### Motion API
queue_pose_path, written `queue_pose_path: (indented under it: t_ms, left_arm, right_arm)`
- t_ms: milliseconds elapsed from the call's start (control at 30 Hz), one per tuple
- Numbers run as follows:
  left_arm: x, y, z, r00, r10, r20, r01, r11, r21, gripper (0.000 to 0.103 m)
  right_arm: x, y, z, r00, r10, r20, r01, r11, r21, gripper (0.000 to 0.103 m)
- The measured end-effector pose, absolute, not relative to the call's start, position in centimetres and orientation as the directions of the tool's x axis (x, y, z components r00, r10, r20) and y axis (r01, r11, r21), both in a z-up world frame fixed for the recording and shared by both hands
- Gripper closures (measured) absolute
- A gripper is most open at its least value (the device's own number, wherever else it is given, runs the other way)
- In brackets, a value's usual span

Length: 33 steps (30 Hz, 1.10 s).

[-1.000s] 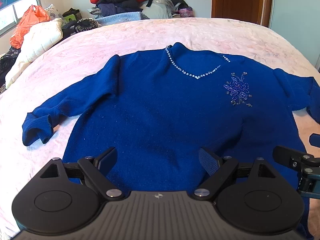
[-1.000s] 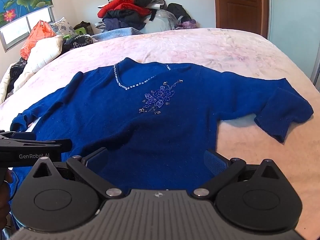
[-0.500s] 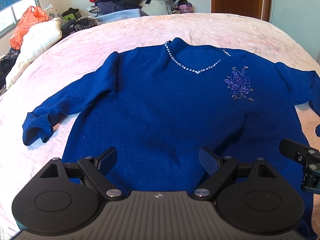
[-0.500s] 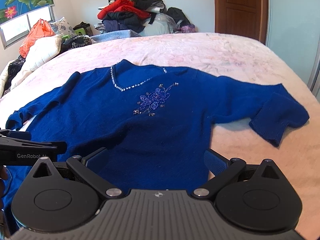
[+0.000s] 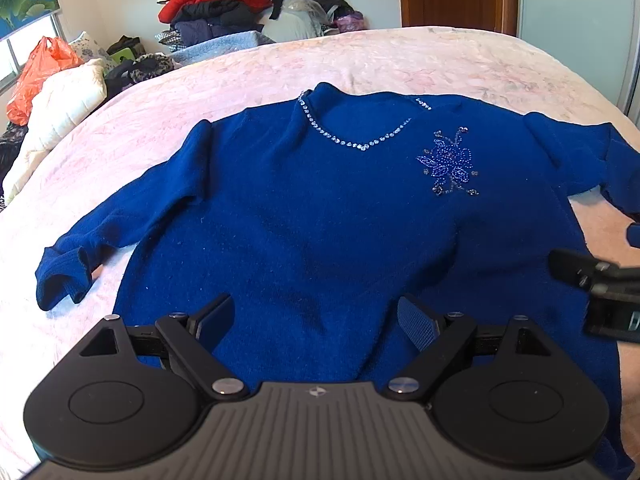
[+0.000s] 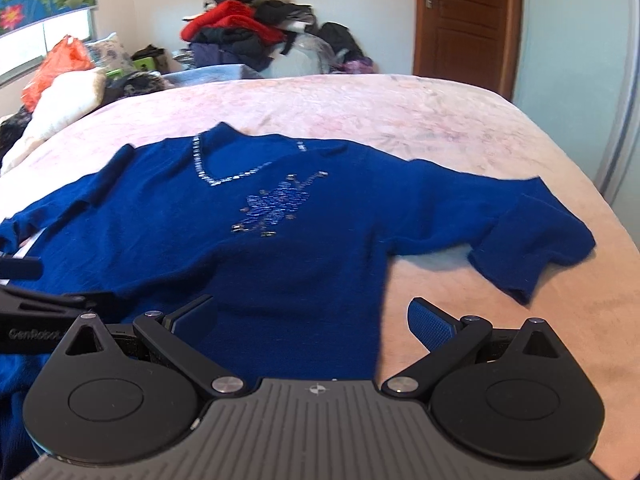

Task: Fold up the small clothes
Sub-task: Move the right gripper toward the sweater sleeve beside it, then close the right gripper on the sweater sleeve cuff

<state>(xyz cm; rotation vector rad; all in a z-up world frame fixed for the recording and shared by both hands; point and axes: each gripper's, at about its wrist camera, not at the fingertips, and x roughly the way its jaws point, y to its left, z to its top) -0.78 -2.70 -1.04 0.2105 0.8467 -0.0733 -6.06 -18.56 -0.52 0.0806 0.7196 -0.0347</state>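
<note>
Both tools, the left tool [image 5: 316, 320] and the right tool [image 6: 312, 320], hover with jaws spread wide, grasping nothing, over the lower part of one blue sweater [image 5: 320, 208]. The sweater lies flat, front up, both sleeves spread, on the pink bed [image 5: 400, 60].

A fuzzy blue knit sweater [image 5: 320, 216], trimmed with glinting beads [image 5: 450, 164], lies on a soft pink bed [image 5: 400, 60]. The left hand-held gripper [image 5: 316, 320] is matt black plastic with shiny metal rivets; the door [image 6: 466, 24] is glossy wood.
</note>
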Motion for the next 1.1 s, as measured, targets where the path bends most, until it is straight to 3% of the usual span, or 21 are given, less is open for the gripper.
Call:
queue_pose_path:
  t_ms: [800,1100]
  left_arm:
    - [-0.8,-3.2,-1.1,0.675,0.062,-0.735,0.142,0.967,0.212,0.014]
    - [-0.3,-3.4,-1.3,0.668,0.099,-0.738,0.118,0.965,0.236,0.014]
  right_arm:
    - [-5.4,-21.4,-1.3,0.73,-0.073,-0.68,0.159,0.985,0.066,0.0]
    - [-6.1,-21.9,-0.7,0.769,-0.054,-0.637,0.127,0.989,0.07,0.001]
